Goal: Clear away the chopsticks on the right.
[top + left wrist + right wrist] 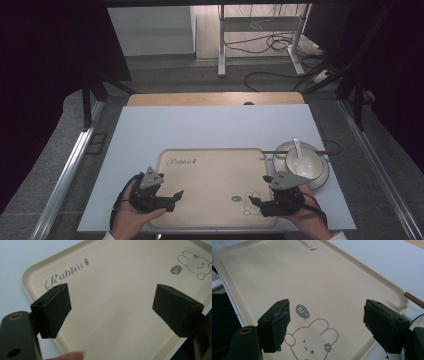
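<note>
On the bench: a beige tray (215,165) is laid flat on a white sheet (150,130), near the person's side.
Tray picture: a rabbit drawing (310,343) and the word "Rabbit" (66,273) are printed on it; nothing is set on the tray.
Dishes: a white bowl (306,164) with a white spoon (298,148) in it is stacked on a plate (326,175), just beside the tray's right edge.
Chopsticks: a thin brown pair (295,150) is laid by the tray's far right corner, partly behind the bowl.
Left claw (172,199): it is held over the tray's near left part, opened wide, and nothing is gripped.
Right claw (256,204): it is held over the rabbit drawing, opened wide too, and nothing is gripped.
Done: nothing can be counted as done yet, it seems; the tray is bare and the dishes are untouched.
Left to do: most likely the bowl, spoon and chopsticks are to be picked up and put on the tray, so nearly all the work is judged to be ahead.
</note>
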The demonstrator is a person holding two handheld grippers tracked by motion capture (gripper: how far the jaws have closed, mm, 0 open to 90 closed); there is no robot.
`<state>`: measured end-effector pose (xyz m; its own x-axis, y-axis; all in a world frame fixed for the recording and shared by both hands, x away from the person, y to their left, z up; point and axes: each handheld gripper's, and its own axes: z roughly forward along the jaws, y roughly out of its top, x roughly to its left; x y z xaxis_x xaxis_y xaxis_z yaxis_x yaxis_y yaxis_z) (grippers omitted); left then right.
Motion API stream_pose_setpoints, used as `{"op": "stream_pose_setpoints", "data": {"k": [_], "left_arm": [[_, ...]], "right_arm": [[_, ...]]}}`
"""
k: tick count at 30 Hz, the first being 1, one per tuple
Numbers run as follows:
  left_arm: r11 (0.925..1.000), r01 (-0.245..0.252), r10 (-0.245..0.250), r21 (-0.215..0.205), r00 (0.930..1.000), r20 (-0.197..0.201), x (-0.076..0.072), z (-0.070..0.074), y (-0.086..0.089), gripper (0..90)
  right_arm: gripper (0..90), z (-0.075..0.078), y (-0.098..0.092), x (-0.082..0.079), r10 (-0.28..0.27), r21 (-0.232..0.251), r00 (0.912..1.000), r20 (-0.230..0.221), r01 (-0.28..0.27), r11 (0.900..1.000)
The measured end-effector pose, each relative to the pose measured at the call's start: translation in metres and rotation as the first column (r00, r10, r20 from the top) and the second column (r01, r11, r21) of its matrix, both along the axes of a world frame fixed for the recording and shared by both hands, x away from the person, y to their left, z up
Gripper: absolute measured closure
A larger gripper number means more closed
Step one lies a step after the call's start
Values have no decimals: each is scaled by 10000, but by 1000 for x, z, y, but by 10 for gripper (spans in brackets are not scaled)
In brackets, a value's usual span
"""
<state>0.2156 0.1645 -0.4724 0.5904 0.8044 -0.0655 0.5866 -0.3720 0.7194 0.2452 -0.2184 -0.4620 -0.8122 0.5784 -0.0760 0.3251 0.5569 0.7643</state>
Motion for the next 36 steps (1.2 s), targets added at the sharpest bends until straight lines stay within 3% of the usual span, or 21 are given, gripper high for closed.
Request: {"op": "stream_pose_setpoints", "data": {"k": [10, 14, 23, 33, 36], "left_arm": [[9997, -28, 29, 229, 10000, -30, 5, -5, 1, 153], [9996, -65, 62, 289, 9999, 106, 5, -5, 3, 153], [9988, -197, 190, 451, 9997, 163, 7, -5, 5, 154], [9970, -460, 442, 628, 9985, 308, 7, -5, 8, 158], [9971, -462, 444, 610, 9985, 315, 8, -4, 10, 158]], "right_arm": [[227, -1, -1, 2, 101, 40, 9999, -124, -100, 9999], [221, 2, -2, 1, -12, 149, 10000, 61, 11, 9999], [200, 3, -2, 4, -76, -27, 9999, -85, 76, 10000], [219, 38, -2, 11, -340, -5, 9993, 142, 341, 9994], [243, 47, -4, 17, -349, -34, 9994, -89, 348, 9994]]}}
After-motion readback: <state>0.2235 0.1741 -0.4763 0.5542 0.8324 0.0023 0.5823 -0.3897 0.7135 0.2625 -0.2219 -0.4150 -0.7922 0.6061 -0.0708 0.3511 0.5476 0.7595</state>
